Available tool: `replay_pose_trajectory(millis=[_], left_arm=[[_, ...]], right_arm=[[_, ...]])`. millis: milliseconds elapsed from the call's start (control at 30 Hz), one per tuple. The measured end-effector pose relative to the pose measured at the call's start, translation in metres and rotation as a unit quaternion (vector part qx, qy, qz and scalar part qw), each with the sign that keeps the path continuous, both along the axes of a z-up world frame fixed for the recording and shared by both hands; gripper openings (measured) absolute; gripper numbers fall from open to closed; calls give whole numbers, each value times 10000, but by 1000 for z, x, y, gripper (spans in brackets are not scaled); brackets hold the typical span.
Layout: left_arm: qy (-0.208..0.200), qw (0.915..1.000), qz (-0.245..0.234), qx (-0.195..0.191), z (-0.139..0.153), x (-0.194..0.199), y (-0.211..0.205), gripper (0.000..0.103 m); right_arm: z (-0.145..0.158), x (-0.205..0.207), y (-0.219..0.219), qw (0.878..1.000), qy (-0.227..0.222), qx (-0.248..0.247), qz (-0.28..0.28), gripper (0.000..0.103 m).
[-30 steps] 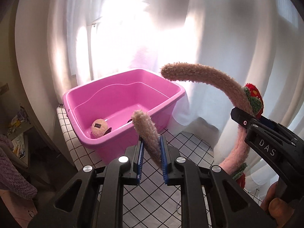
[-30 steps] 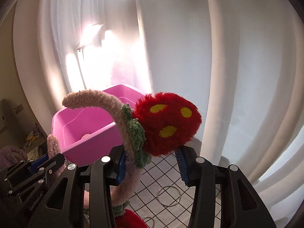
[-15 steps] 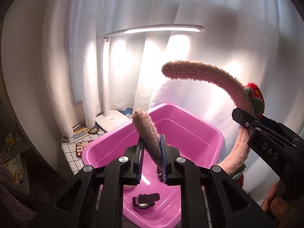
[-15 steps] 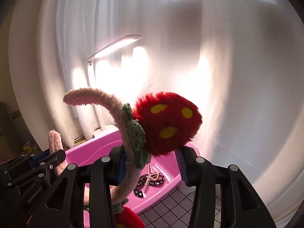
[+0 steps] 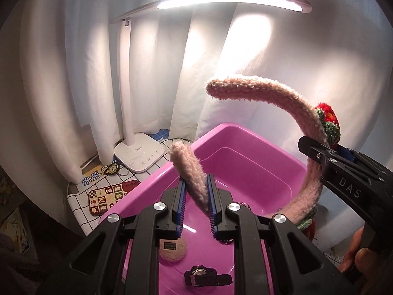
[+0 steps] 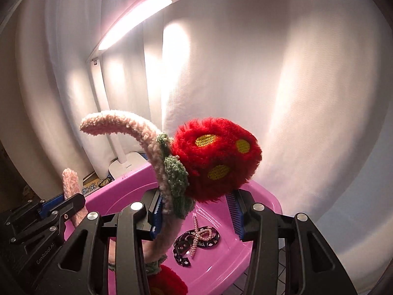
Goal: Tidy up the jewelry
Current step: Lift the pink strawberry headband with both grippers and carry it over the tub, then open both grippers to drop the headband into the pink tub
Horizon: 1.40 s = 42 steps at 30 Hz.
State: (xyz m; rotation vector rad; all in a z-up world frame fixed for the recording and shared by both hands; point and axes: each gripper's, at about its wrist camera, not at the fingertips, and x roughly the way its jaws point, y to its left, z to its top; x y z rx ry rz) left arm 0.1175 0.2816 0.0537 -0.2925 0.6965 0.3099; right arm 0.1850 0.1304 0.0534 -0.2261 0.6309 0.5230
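Observation:
A fuzzy pink headband [image 5: 289, 103] with red strawberry puffs [image 6: 216, 164] hangs above the pink plastic bin [image 5: 245, 162]. My left gripper [image 5: 195, 204] is shut on one end of the band [image 5: 194, 182]. The right gripper [image 6: 196, 211] is shut on the band and the green leaf part beside a strawberry; from the left wrist view it shows at the right [image 5: 343, 162]. Inside the bin lie a black watch [image 5: 206, 279], a round pink puff [image 5: 172, 245], a black ribbon band [image 6: 196, 241] and a pearl clip [image 6: 199, 233].
A lit white desk lamp [image 5: 137, 152] stands behind the bin on a grid-patterned cloth [image 5: 78, 196], with a patterned card [image 5: 105, 196] and small items beside its base. White curtains [image 6: 270, 73] hang close behind. A hand [image 5: 361, 260] holds the right gripper.
Both grippers carried the headband sideways from beside the bin to above it. The lamp came into view, and the watch and ribbon in the bin now lie below the jaws.

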Motion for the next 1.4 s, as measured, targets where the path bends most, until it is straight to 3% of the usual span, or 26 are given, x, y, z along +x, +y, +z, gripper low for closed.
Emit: replay_pose_trajectory(millis=[267,433,533,767,833,867,900,1000,1067,1200,1400], left_arm=[[767,9965,42,-343,-42,30,14,17],[1374,9888,-9,-582,-69,47,22,17],[1665,9856,-45,-294,-80,57,19,17],[2247,9723,-214,-607,-98,71,22,23],[2355,9691,-193,-703,-102,73,24,28],[2380,9685,-177,-717,-103,73,24,41],[2400,9680,-161,-712,-103,73,25,63],[2296,9721,-86,-480,-95,72,23,84],[2273,9732,-64,-337,-92,73,21,89],[2412,9695,-82,-417,-97,74,22,92],[2341,9713,-18,-428,-95,70,24,93]], right_arm=[[-39,37,21,9964,754,-389,27,43],[-66,61,31,9878,1384,-718,-33,43],[-79,72,40,9810,1672,-985,-65,43],[-99,89,53,9674,2100,-1401,-192,43],[-103,93,54,9645,2205,-1435,-219,43],[-104,94,54,9637,2228,-1452,-238,43],[-105,94,55,9630,2232,-1487,-254,44],[-109,95,59,9598,2290,-1599,-273,47],[-108,95,58,9615,2215,-1598,-295,64],[-101,96,59,9627,2094,-1670,-383,67],[-89,86,48,9664,1970,-1601,-415,69]])
